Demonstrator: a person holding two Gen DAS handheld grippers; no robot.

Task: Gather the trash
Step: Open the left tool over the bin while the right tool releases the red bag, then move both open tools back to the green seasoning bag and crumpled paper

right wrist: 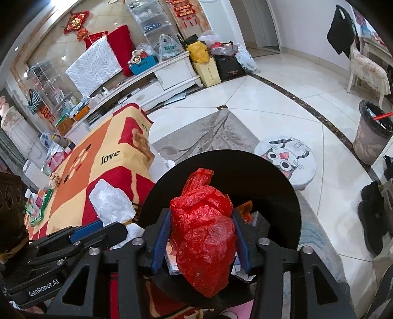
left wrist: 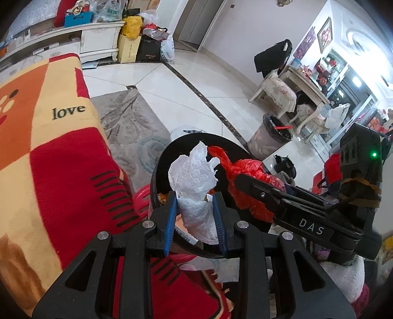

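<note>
Red bag (right wrist: 203, 233) between right tongs (right wrist: 200, 241)

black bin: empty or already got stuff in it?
Not empty. In the black bin, an orange wrapper and small boxes show beneath the red bag held by the right gripper. How full: cannot tell.

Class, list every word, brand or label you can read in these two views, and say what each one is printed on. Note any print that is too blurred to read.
"love": on the blanket, also legible in the right wrist view.
"DAS": on the right claw body.
"GenRobot.AI": on the left claw body.
Print on the black shopping bag, beige bag and clear plastic bag: too small to read.
Red wall ornament characters: blurred.
</note>
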